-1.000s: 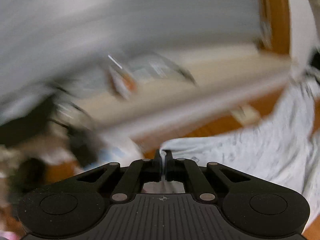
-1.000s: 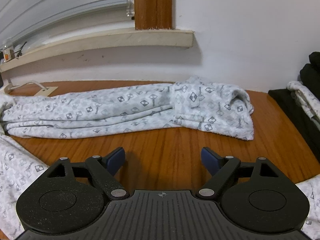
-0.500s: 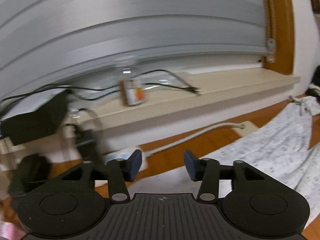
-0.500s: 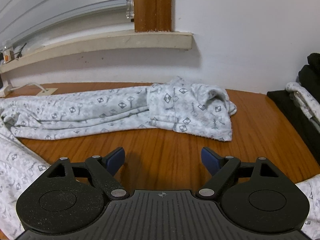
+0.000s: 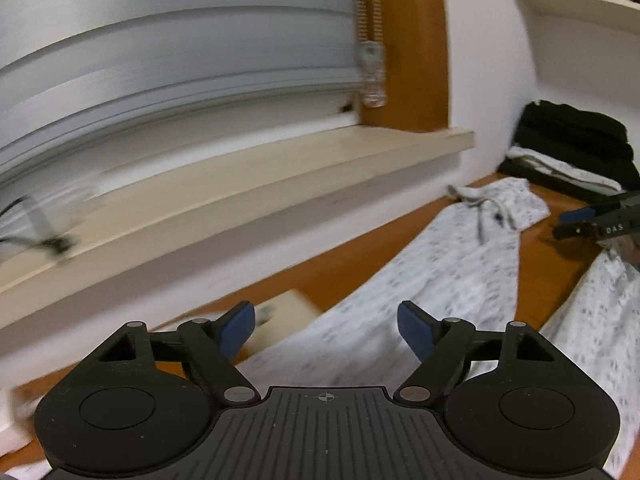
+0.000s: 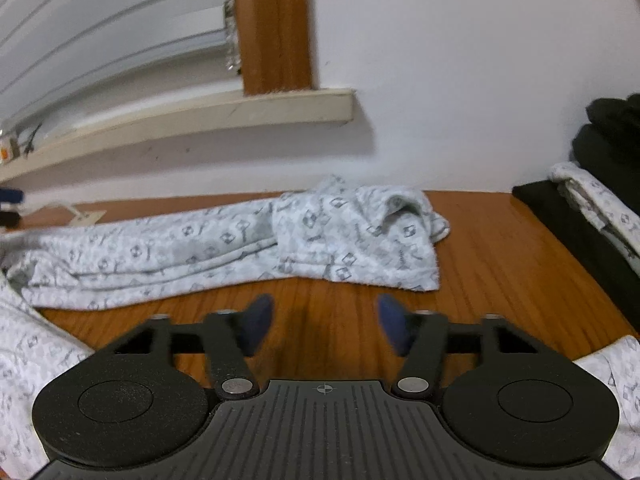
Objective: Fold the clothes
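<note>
Wooden tabletop (image 6: 500, 264) carries the whole job, backed against a white wall with a window sill (image 6: 200, 120). Patterned white garment (image 6: 224, 248) lies along the far edge as a long, narrow band, one end lapped back over itself, likely mid-fold; more of the same cloth spills over the near corners. Dark folded stack (image 6: 600, 184) sits at right, seemingly finished pieces. Left hand-held gripper (image 5: 326, 326) hangs over the cloth's left end, jaws opening, nothing between them. Right hand-held gripper (image 6: 326, 326) hovers over bare wood, jaws closing on nothing.
</note>
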Available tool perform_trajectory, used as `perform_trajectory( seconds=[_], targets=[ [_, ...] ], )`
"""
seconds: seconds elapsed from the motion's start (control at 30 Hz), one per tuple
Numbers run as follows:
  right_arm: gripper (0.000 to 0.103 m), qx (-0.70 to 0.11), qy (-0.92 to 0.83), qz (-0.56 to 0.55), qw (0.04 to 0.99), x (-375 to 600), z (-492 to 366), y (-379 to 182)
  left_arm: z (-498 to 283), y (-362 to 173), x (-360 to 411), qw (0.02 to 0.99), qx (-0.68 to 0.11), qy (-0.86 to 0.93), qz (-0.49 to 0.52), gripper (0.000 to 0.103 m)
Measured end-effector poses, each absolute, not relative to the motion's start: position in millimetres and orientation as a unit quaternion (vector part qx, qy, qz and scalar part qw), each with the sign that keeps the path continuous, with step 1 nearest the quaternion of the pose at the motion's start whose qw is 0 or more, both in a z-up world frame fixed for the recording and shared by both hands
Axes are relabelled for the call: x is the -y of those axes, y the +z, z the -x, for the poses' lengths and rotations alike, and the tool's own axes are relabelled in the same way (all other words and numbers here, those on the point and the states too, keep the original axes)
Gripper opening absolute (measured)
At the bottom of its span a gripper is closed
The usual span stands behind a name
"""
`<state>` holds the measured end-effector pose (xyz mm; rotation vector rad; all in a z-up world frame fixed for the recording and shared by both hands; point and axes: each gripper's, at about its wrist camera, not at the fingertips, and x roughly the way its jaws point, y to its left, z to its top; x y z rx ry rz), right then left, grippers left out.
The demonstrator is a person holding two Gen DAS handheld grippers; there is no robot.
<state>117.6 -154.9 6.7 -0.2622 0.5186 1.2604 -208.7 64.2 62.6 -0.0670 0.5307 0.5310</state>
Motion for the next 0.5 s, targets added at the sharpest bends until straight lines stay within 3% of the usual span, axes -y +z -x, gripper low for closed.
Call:
perform_trajectory(
  seconds=[0.1,0.27,0.5],
  targets=[
    [0.042,-0.237,0.59,0.118,0.763,156,-120,8,188,51,-64,0.936,-0.25,0.243,0.04,0.09],
    [0.045,-0.172,0.599,0.194,0.758,134,-103,22,176,30,-66,0.936,-0.271,0.22,0.047,0.09],
    [0.05,-0.205,0.604,0.261,0.725,67,-102,18,181,26,-74,0.931,-0.275,0.23,0.067,0.101]
  ],
)
